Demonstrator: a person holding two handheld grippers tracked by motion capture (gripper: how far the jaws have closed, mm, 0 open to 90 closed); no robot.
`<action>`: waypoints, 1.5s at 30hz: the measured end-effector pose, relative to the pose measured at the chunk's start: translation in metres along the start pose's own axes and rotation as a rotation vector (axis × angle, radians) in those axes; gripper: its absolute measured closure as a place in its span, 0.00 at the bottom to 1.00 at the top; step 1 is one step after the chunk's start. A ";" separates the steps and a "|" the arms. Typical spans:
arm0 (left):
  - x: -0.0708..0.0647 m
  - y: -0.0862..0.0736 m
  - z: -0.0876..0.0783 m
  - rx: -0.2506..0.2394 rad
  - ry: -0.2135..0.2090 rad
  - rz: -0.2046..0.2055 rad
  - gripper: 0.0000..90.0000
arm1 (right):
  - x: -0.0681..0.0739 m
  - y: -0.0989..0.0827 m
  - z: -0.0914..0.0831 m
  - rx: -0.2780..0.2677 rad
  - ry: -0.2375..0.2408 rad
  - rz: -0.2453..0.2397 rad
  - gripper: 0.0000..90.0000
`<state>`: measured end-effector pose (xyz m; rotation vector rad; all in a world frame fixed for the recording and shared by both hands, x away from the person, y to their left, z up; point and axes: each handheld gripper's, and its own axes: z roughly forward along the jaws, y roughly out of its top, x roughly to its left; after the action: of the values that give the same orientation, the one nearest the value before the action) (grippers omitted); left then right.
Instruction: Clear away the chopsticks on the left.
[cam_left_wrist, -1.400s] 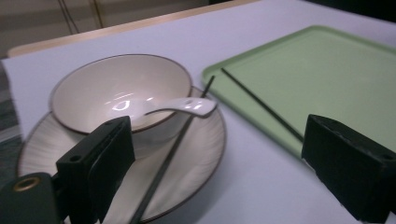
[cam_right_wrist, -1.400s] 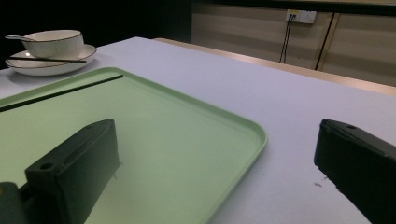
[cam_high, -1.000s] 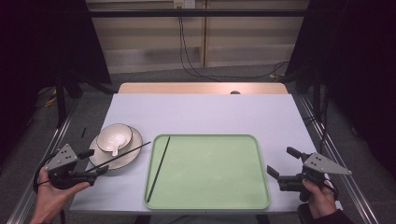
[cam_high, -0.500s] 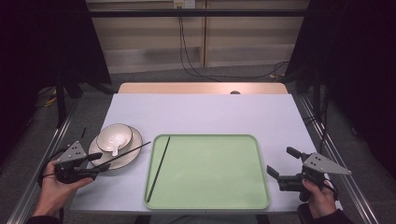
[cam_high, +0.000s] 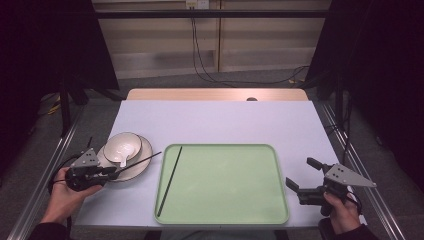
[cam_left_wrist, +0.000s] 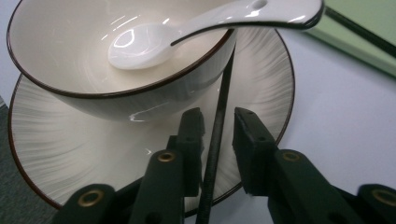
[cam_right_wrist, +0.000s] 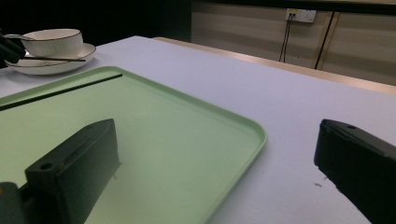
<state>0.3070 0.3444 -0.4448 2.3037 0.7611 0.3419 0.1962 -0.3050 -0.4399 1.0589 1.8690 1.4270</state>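
1 chopstick (cam_high: 169, 179) already lies on green tray (cam_high: 235, 215), left side of high view. 2nd chopstick (cam_left_wrist: 215, 140) rests across plate (cam_left_wrist: 56, 154) beside bowl (cam_high: 121, 145) with spoon (cam_left_wrist: 149, 44), lower left. Pickup and transfer to tray likely remain. Left gripper (cam_left_wrist: 217, 135) level at plate edge, jaws just closing around 2nd chopstick, slim gaps visible, not yet pinched. Right gripper (cam_high: 300, 176) idle lower right, jaws wide, nothing between.
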 end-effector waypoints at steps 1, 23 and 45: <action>0.000 0.000 0.001 0.012 0.001 0.004 0.86 | 0.000 0.000 0.000 -0.001 -0.001 0.001 0.00; -0.003 0.003 0.004 0.023 -0.060 0.024 0.95 | 0.000 0.000 0.000 0.002 0.002 -0.002 0.00; -0.013 0.008 -0.010 -0.034 -0.084 -0.023 0.96 | 0.000 0.000 0.000 0.002 0.002 -0.009 0.00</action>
<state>0.2956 0.3373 -0.4326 2.2608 0.7343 0.2444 0.1963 -0.3052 -0.4398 1.0491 1.8746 1.4219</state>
